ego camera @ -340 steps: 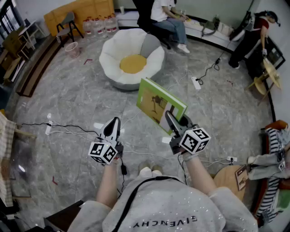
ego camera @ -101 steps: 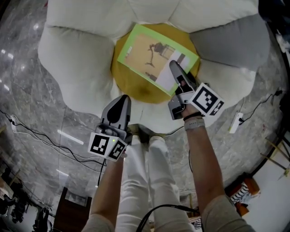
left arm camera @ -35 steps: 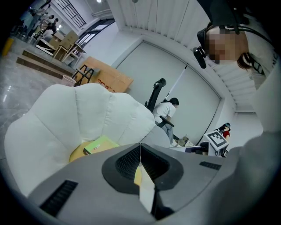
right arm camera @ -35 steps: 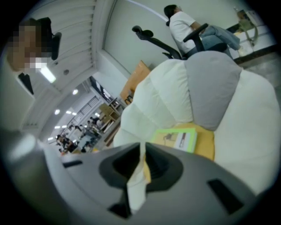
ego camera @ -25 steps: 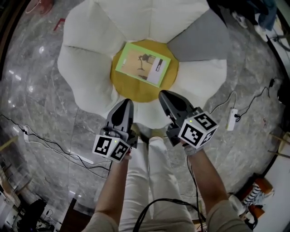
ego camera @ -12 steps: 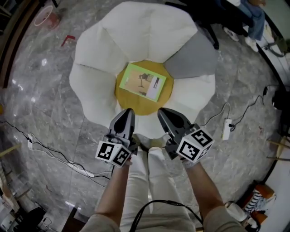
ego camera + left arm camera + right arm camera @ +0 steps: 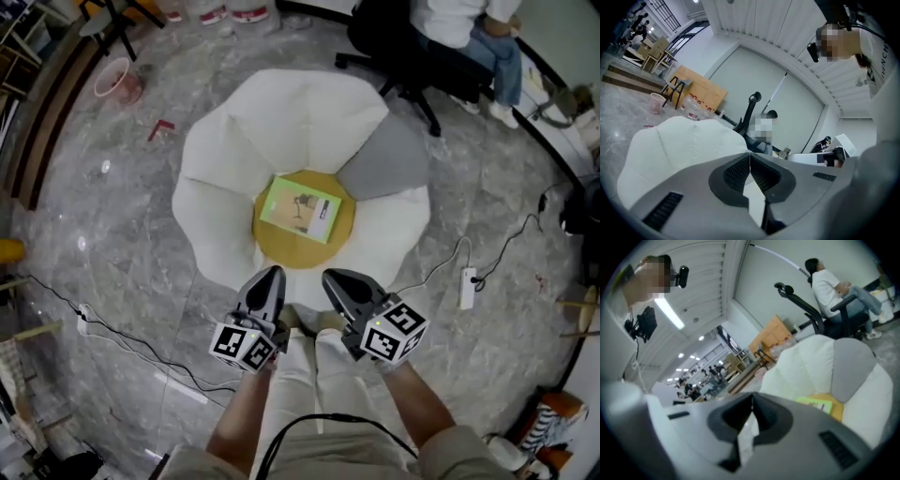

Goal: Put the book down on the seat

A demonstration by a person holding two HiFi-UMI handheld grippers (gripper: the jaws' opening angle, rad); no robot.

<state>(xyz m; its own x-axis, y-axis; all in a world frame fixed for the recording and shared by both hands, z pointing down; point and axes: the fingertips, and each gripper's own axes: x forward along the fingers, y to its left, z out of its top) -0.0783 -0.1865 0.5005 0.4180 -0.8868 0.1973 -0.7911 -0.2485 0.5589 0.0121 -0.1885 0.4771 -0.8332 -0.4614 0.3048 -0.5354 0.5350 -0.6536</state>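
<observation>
Pulling left gripper (image 7: pixel 269 276) and right gripper (image 7: pixel 334 279) back, both pinched shut, empty, leaving book (image 7: pixel 301 209) flat on seat (image 7: pixel 281 122), basically done.

Left tool (image 7: pixel 271 275) and right tool (image 7: pixel 331 278): dark grey tapered shells, each backed by a white cube (image 7: pixel 242 345) with black square markers; white trousers (image 7: pixel 302 375); grey sleeves (image 7: pixel 455 450); a black cable (image 7: pixel 309 418) curves across the lap.
</observation>
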